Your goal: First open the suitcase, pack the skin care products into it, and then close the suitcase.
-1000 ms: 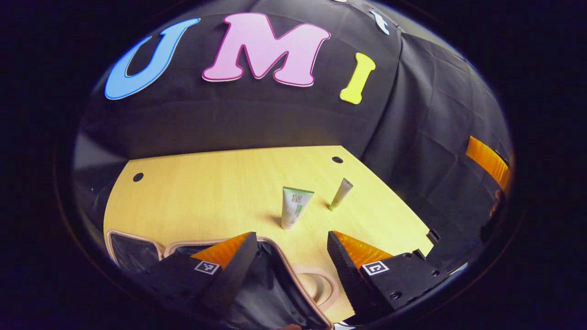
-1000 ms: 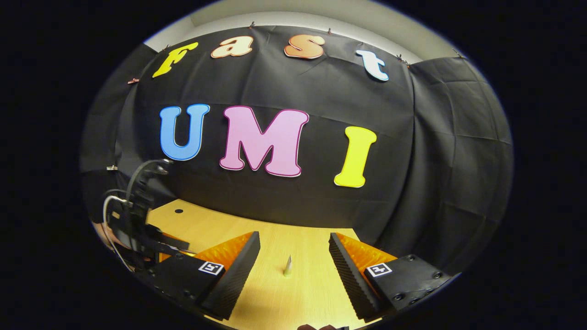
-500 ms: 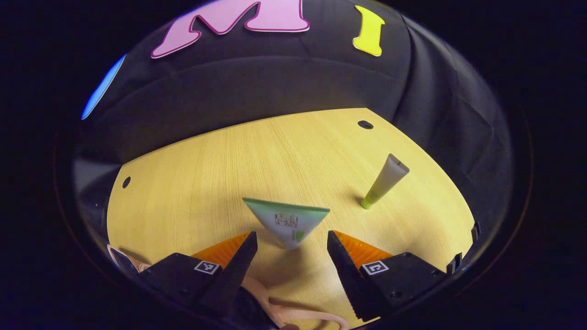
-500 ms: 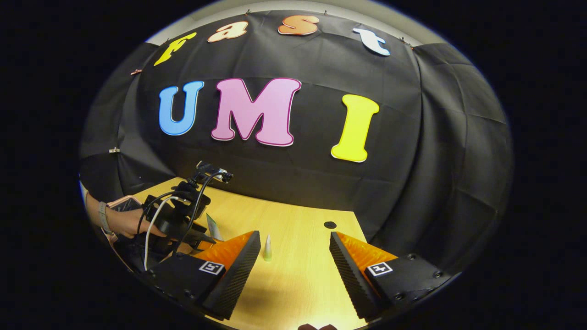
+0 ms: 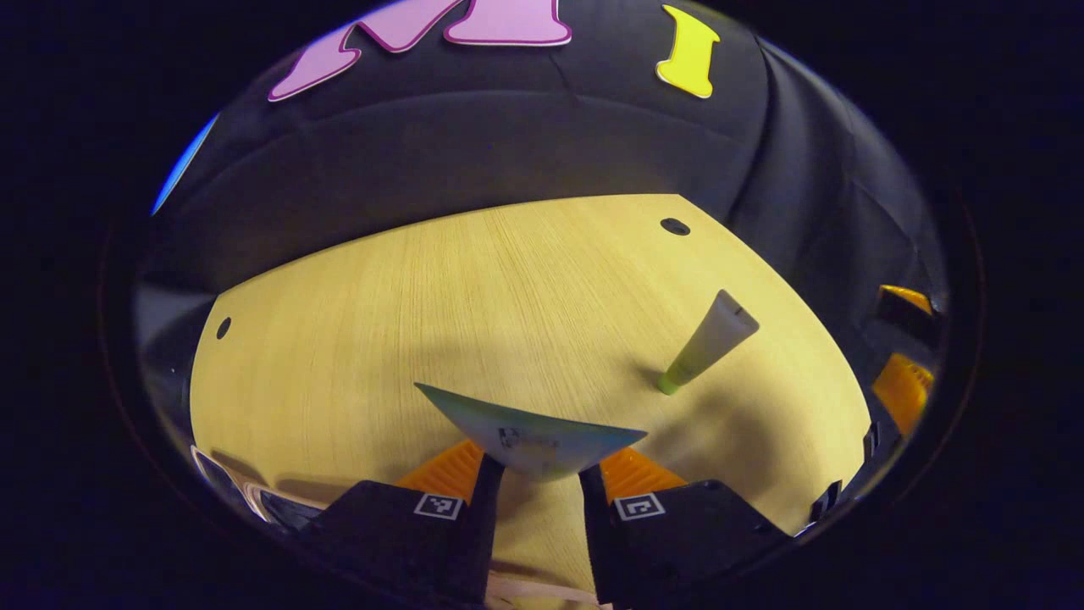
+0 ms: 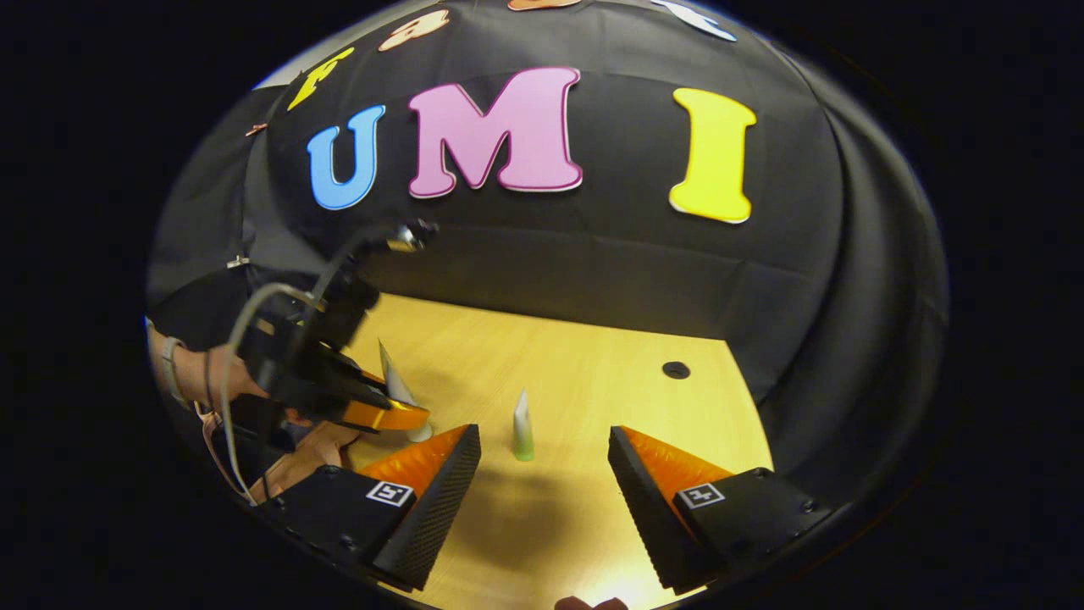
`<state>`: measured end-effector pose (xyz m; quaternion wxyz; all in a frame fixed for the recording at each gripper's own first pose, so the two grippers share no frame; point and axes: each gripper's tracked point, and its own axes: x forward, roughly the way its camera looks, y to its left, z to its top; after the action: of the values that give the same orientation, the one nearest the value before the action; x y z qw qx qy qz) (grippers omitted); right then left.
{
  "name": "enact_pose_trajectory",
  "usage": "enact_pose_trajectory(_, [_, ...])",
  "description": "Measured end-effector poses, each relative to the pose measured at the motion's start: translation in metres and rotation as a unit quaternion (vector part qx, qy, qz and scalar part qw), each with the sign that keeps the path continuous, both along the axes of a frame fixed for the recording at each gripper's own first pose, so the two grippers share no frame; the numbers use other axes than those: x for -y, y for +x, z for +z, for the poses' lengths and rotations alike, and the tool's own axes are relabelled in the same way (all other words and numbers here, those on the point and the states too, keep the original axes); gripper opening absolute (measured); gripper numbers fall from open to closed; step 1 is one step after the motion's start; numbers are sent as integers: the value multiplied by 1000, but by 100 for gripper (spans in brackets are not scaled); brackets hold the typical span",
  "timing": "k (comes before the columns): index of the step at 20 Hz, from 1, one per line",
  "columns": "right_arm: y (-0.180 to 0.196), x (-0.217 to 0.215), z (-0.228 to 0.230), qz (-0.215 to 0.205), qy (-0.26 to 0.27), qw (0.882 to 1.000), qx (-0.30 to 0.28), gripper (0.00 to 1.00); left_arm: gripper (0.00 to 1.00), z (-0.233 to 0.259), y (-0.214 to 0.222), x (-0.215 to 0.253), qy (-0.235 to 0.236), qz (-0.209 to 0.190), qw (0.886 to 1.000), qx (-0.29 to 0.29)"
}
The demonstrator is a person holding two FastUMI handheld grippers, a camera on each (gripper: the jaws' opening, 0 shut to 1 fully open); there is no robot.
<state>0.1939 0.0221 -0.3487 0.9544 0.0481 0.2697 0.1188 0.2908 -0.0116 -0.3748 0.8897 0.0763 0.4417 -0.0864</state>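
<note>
**Left fingers closed on the wide tube, right fingers spread above the desk**

Left gripper view: the left gripper has its fingers drawn in against the lower body of the wide tube, one on each side, gripping it; the tube's flat crimped end fans out just beyond the fingertips. Farther ahead and to the right of the fingers, the slim tube stands on its green cap on the wooden desk, well apart from the wide one. A pale edge of the suitcase shows low at the left, beside the left finger.

Right gripper view: the right gripper has its fingers spread wide with nothing between them but bare desk. The slim tube stands just ahead of the gap, nearer the left finger. Beyond the left finger, a hand holds the left gripper, with the wide tube rising upright at its fingers.
</note>
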Motion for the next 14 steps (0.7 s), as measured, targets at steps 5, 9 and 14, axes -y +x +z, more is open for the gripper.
enact_pose_trajectory(5, [49, -35, -58, 27, 21, 999, -26, 97, 50, 67, -58, -8, -17, 31, 999, 24])
enact_pose_trajectory(9, [76, -47, -109, 7, 22, 998, -63, 96, 50, 99, -122, -34, -1, 76, 997, 31])
enact_pose_trajectory(14, [86, -50, -155, -1, -10, 996, -92, 95, 50, 98, -212, -98, 52, 162, 985, -9])
